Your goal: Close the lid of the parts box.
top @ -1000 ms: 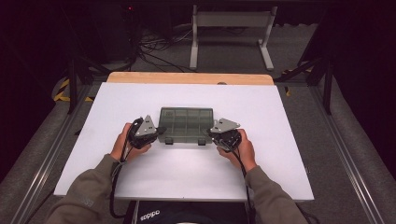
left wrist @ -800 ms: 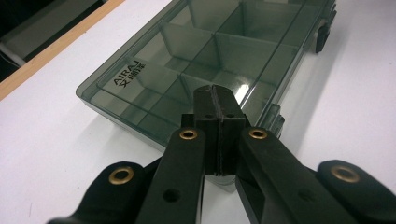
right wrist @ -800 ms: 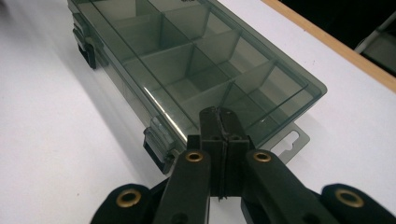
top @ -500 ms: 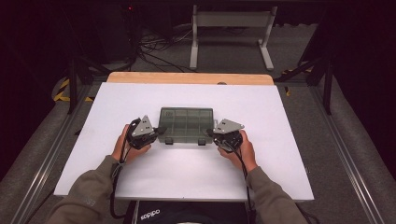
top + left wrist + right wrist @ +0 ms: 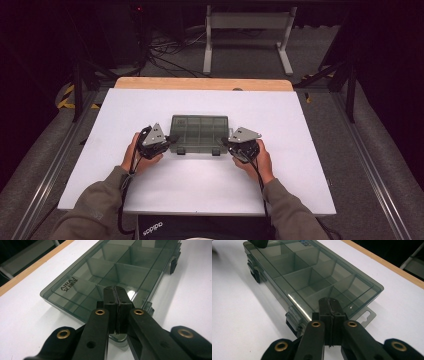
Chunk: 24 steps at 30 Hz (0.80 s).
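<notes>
Our left gripper [image 5: 116, 312] has its jaws pressed flat together with nothing between them, the tip hovering over the near-left corner of the organiser box [image 5: 199, 134]. Our right gripper [image 5: 329, 322] is the same: jaws fully closed, holding nothing, poised over the box's opposite end beside the hang tab [image 5: 366, 316]. From above, the left gripper [image 5: 156, 141] sits at the box's 9 o'clock and the right gripper [image 5: 243, 144] at its 3 o'clock. The box itself lies near the middle of the white table [image 5: 300, 165], a little toward us.

We judge that the main risk is the box skating away. Its smoky, translucent plastic is hard and glossy, and the tabletop is smooth and matte, so a push from one closed tip without a matching brace from the other could spin or slide it. With the jaws closed, we also cannot pinch the lid or a latch [image 5: 293, 323]; prying at the dark clasps on the front edge may make a tip slip off the slick rim.

The box is a shallow rectangle with rounded corners, its lid down, and thin dividers visible through the lid mark out empty compartments. A printed brand mark [image 5: 68, 284] sits at one corner. The grippers are matte black with brass rivets.
</notes>
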Each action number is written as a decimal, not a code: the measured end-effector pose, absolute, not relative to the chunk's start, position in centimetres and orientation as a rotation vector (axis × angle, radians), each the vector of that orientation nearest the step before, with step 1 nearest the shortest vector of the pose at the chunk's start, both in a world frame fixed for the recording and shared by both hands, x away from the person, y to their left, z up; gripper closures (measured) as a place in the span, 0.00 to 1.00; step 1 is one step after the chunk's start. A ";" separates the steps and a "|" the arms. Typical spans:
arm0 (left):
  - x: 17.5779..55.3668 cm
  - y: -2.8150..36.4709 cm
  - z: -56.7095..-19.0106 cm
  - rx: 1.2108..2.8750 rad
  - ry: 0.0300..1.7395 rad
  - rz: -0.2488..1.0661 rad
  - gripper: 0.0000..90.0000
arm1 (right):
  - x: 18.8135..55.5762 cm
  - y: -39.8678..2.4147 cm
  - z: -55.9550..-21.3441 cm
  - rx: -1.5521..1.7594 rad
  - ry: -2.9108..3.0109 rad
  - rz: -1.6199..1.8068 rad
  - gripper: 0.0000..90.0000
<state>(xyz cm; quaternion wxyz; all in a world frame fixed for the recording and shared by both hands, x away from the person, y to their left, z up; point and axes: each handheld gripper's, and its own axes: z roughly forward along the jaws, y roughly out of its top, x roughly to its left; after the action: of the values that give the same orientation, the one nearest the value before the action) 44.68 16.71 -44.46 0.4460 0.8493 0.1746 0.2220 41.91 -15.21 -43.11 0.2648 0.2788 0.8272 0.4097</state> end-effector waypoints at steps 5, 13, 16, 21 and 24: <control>44.5 16.6 -44.2 2.105 0.420 0.550 0.98 | 41.7 -15.2 -42.9 0.748 2.235 1.103 1.00; 44.3 16.7 -43.8 2.074 0.422 0.560 0.97 | 41.6 -15.4 -42.6 0.749 2.225 1.124 0.99; 44.1 16.7 -43.6 2.069 0.413 0.554 0.96 | 41.5 -15.4 -42.4 0.747 2.216 1.133 0.97; 43.9 16.7 -43.2 2.060 0.392 0.569 0.95 | 41.4 -15.5 -42.1 0.743 2.206 1.150 0.95; 43.8 16.7 -43.2 2.057 0.387 0.574 0.94 | 41.4 -15.5 -42.1 0.743 2.200 1.157 0.94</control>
<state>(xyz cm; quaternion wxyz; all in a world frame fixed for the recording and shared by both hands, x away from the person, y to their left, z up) 43.84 16.66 -43.18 0.4666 0.8383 0.1578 0.2337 41.37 -15.46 -42.08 0.2704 0.2758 0.8163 0.4295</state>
